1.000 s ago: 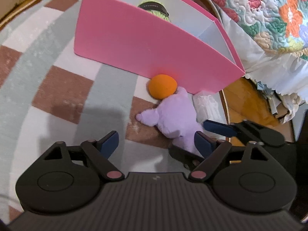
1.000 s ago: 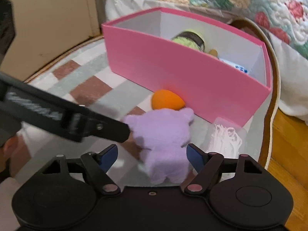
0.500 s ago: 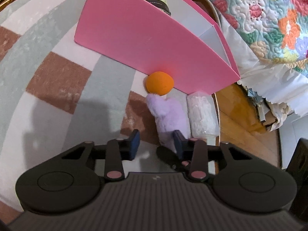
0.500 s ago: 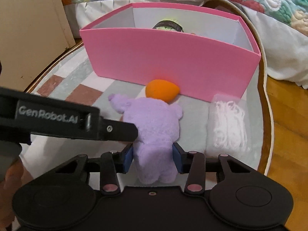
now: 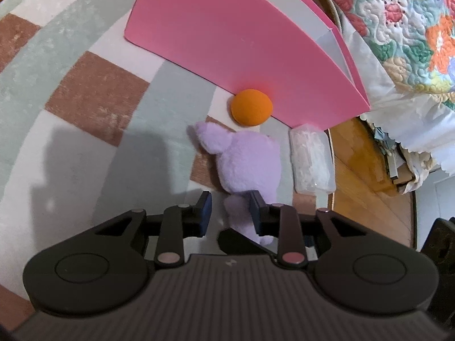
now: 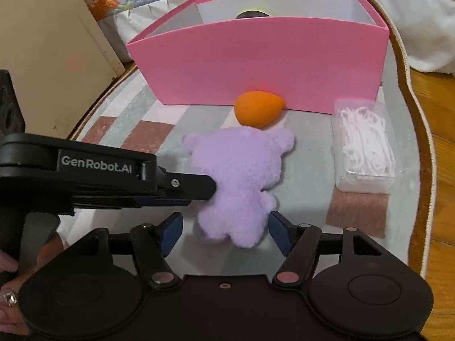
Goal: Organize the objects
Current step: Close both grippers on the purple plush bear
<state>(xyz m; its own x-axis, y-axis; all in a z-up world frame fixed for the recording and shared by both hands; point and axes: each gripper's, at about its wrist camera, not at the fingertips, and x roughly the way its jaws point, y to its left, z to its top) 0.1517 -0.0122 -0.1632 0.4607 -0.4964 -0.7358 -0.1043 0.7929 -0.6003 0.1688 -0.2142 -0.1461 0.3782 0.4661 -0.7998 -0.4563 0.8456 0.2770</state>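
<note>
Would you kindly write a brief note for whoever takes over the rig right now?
Left gripper: narrowed around one leg of the plush, with a gap beside one finger; not clamped.
Right gripper: open, fingers either side of the plush's lower body.
Things: the plush lies on the rug in front of the box. The sponge rests against the box's front wall. The packet lies to the right.
Done: a dark-capped item is in the box.
Left: plush, sponge and packet probably go in the box.
</note>
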